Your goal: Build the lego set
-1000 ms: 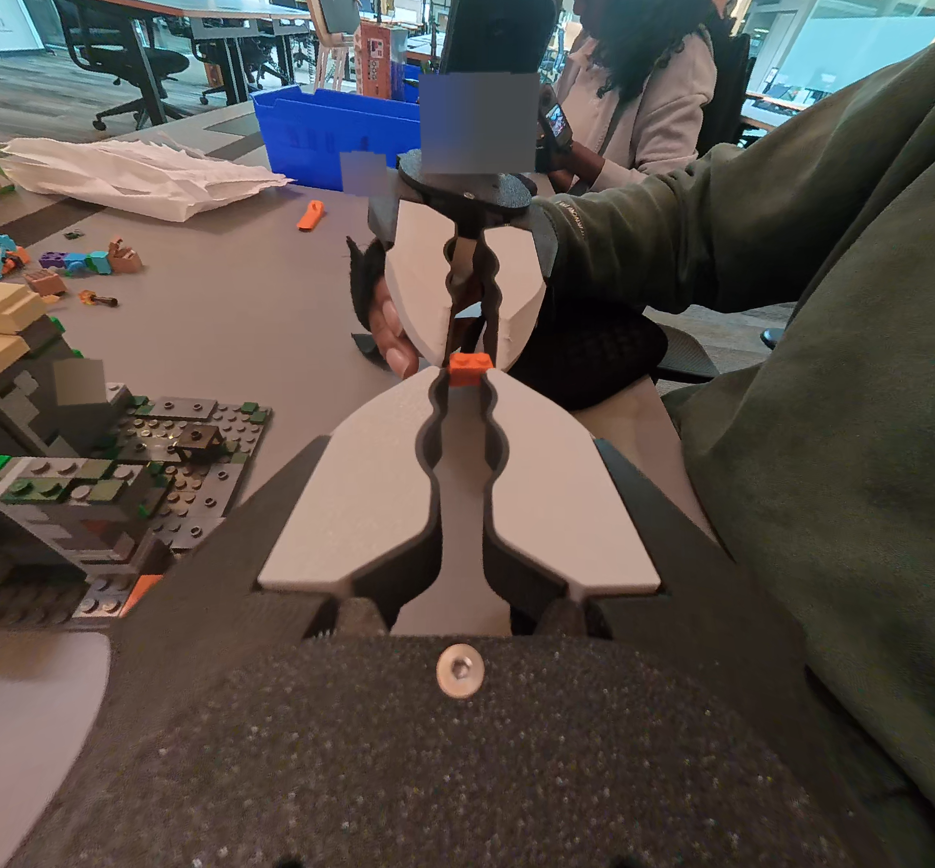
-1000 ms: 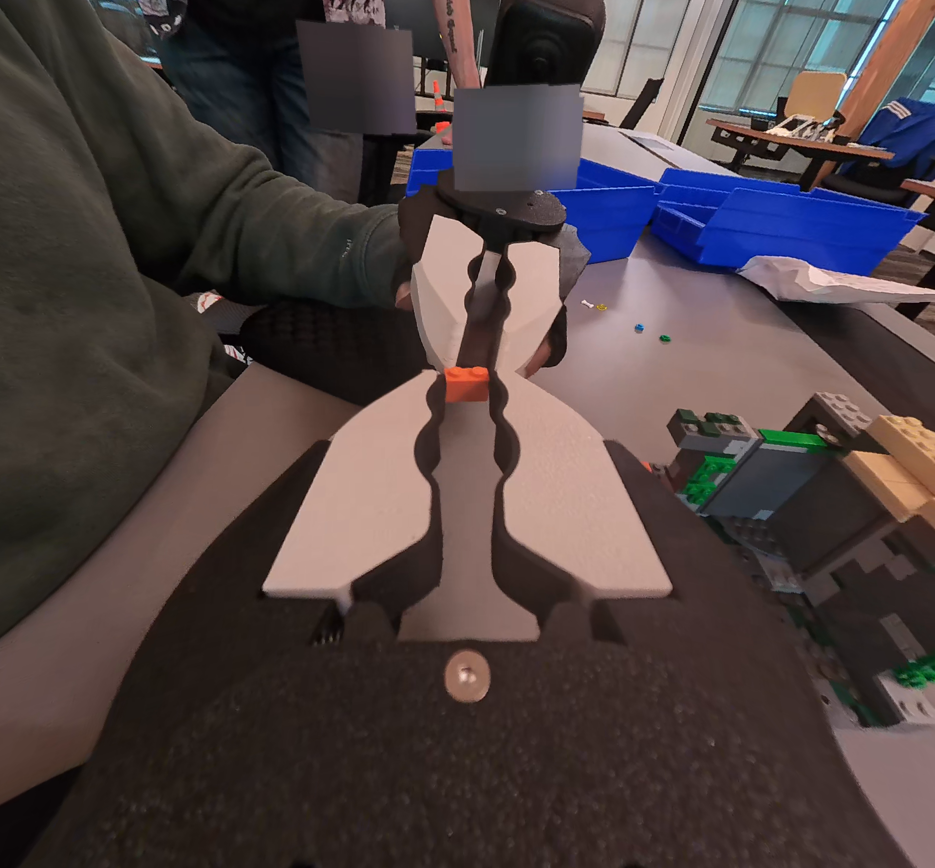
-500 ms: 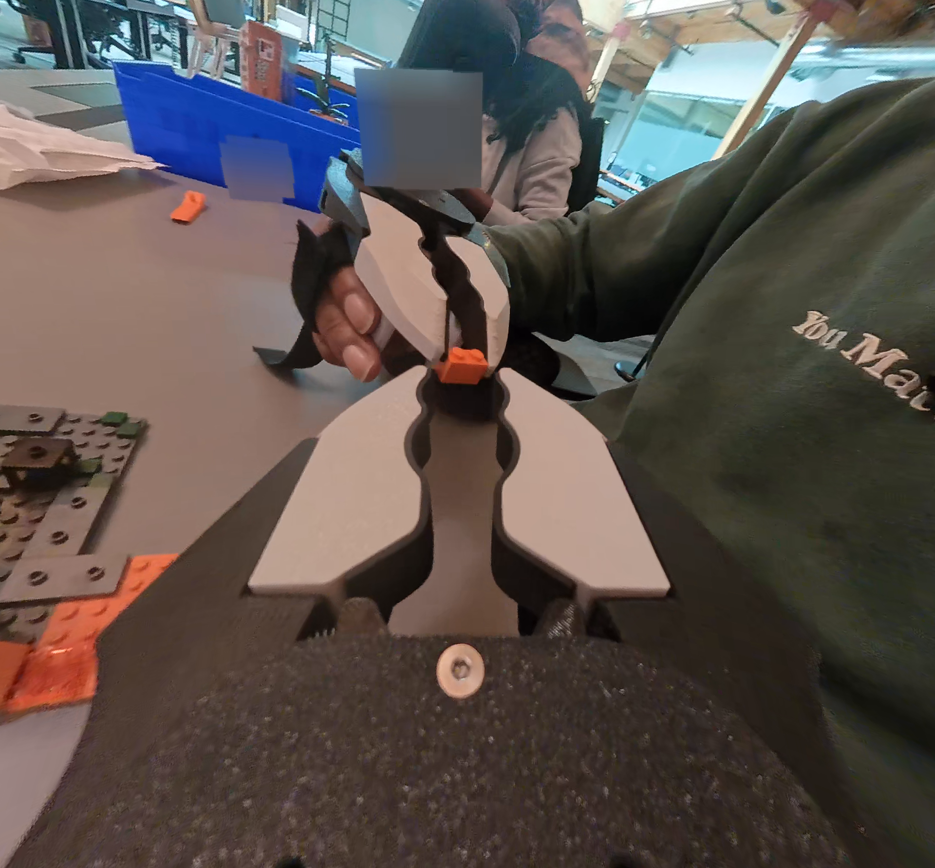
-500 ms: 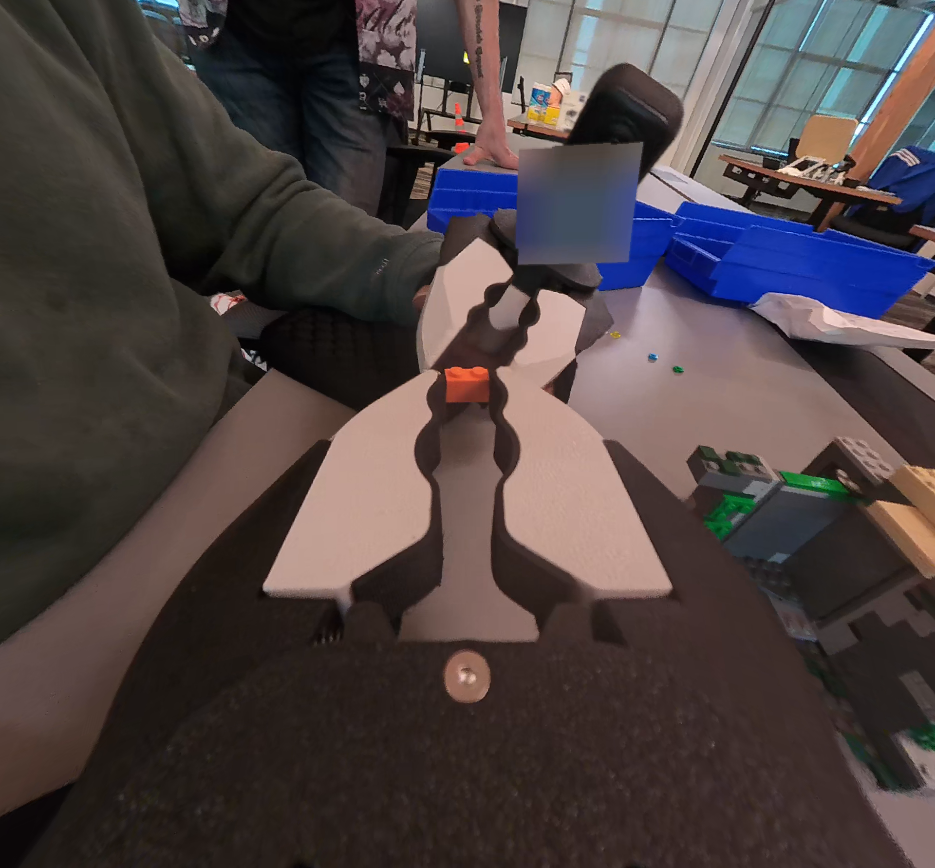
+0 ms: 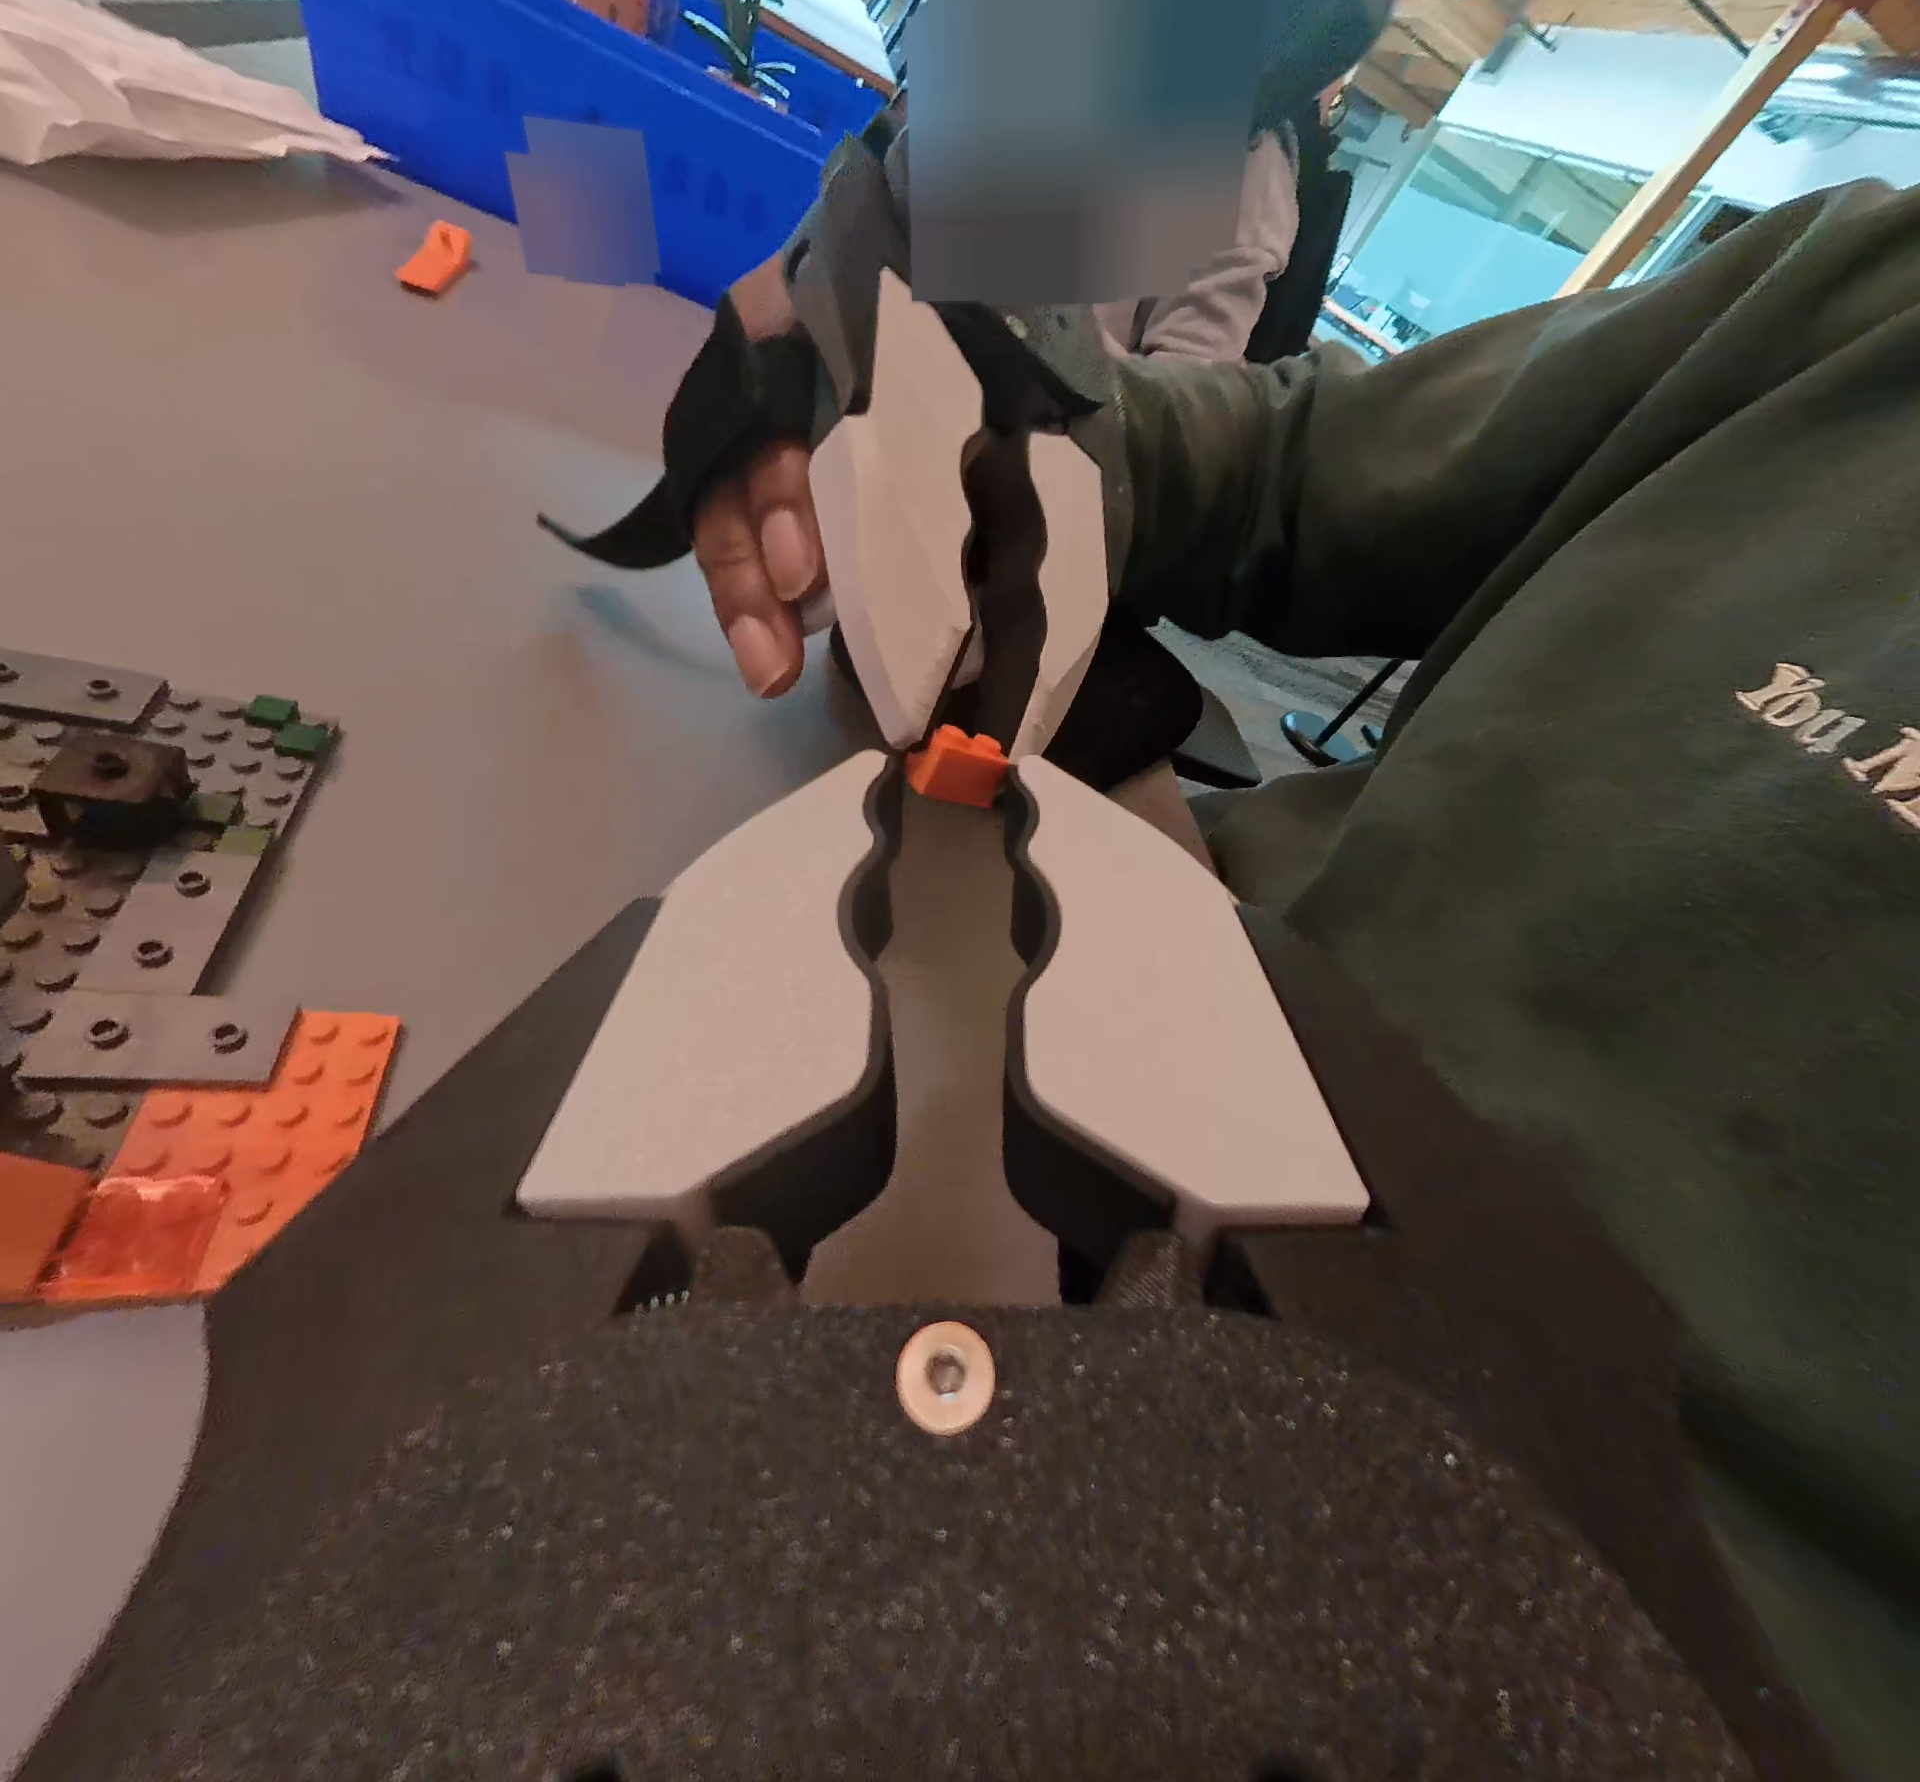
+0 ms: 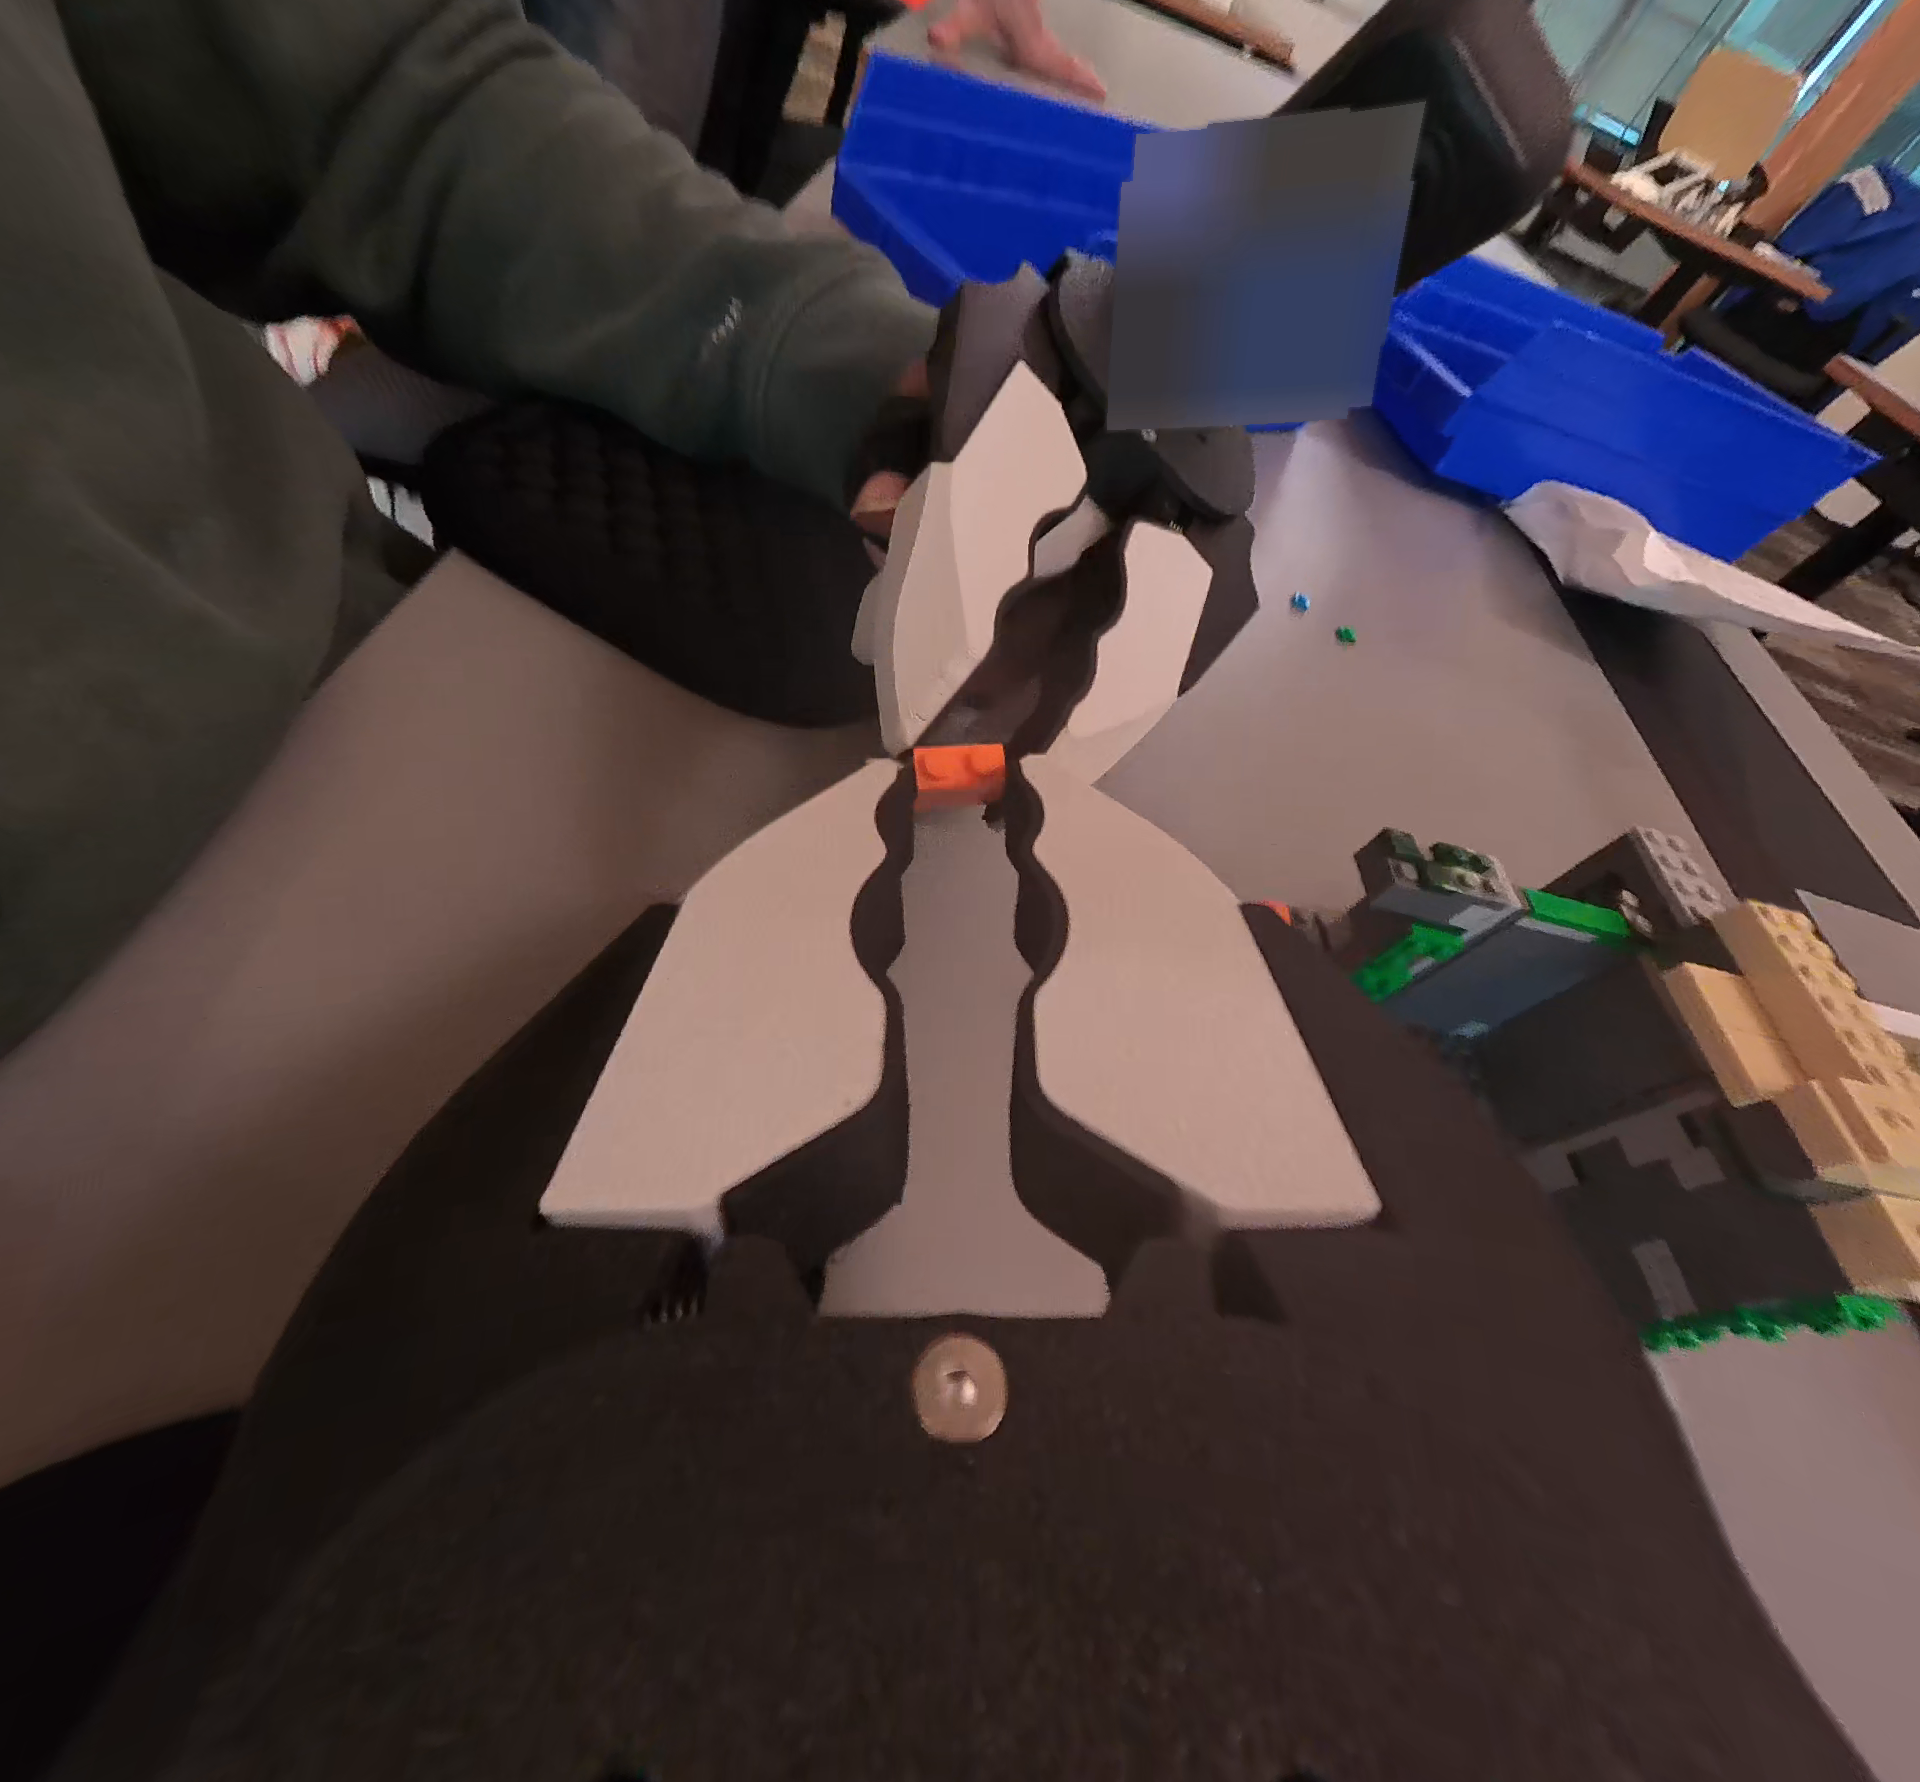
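**Two grippers meet tip to tip on one orange brick**

Left gripper (image 5: 954,782): its two fingers converge on a small orange brick (image 5: 956,778), which sits clamped between the tips at 12 o'clock from the gripper body. The jaws are clenched on the brick.

Right gripper (image 6: 961,776): in its own view the same orange brick (image 6: 961,774) spans the gap between its tips, studs facing the camera. These jaws also press against the brick, so both tools grip the one piece from opposite ends (held in the air, above the table edge).

Each view shows the other gripper head-on at 12 o'clock, tilted, held in a hand (image 5: 764,553) coming from a dark green sleeve (image 5: 1351,475).

Table (image 5: 260,444): grey. In the left wrist view, a partly built model with grey studded plates (image 5: 135,859) lies at 9 o'clock, with an orange plate (image 5: 260,1119) at its near corner. A loose orange piece (image 5: 436,257) lies at 11 o'clock, near a blue bin (image 5: 447,101). White crumpled paper (image 5: 114,91) lies left of the bin.

In the right wrist view, the model (image 6: 1621,1036) stands at 3 o'clock, showing tan, grey and green bricks. Blue bins (image 6: 1621,423) stand at 1 o'clock.
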Motion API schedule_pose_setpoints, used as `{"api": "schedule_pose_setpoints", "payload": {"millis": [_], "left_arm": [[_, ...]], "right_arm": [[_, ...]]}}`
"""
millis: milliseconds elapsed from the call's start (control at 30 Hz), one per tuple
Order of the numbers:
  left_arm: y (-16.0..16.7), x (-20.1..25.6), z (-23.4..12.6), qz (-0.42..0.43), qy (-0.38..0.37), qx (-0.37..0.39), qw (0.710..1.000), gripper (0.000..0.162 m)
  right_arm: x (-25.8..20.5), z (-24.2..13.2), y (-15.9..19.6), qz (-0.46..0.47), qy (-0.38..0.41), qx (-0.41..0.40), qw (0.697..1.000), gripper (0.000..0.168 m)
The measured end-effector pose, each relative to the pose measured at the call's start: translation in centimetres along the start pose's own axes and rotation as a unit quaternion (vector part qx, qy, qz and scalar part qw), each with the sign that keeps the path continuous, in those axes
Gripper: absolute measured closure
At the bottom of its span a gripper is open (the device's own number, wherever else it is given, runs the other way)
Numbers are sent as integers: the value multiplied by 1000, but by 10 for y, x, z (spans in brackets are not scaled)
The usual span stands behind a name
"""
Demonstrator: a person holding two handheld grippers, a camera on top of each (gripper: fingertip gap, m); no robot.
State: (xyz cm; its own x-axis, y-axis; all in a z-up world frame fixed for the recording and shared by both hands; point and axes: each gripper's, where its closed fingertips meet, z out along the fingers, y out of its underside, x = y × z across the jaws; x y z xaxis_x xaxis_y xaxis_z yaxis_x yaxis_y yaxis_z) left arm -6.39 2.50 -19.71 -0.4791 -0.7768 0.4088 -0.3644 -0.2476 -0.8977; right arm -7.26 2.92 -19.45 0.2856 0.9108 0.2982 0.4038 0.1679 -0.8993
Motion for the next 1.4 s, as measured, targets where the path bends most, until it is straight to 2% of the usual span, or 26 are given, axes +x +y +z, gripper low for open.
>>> {"api": "schedule_pose_setpoints", "payload": {"millis": [200,367,567,733,867,1033,1400], "left_arm": [[5,-6,2,-9,-18,-18,1000,147],[5,-12,0,11,-49,-23,998,144],[-1,-34,-12,70,-158,-35,984,144],[1,-50,-19,100,-231,-49,967,145],[1,-59,-23,109,-267,-53,956,149],[3,-62,-23,118,-275,-58,953,149],[6,-66,-22,123,-284,-67,948,149]], "right_arm": [[0,0,9,-45,-14,-92,995,152],[3,-3,15,-34,-27,-141,989,152],[31,-31,69,11,-26,-289,957,152],[46,-56,110,46,-39,-360,931,152],[55,-77,129,59,-29,-394,917,152],[63,-98,145,96,-8,-409,908,152],[58,-98,157,117,0,-399,909,150]]}}
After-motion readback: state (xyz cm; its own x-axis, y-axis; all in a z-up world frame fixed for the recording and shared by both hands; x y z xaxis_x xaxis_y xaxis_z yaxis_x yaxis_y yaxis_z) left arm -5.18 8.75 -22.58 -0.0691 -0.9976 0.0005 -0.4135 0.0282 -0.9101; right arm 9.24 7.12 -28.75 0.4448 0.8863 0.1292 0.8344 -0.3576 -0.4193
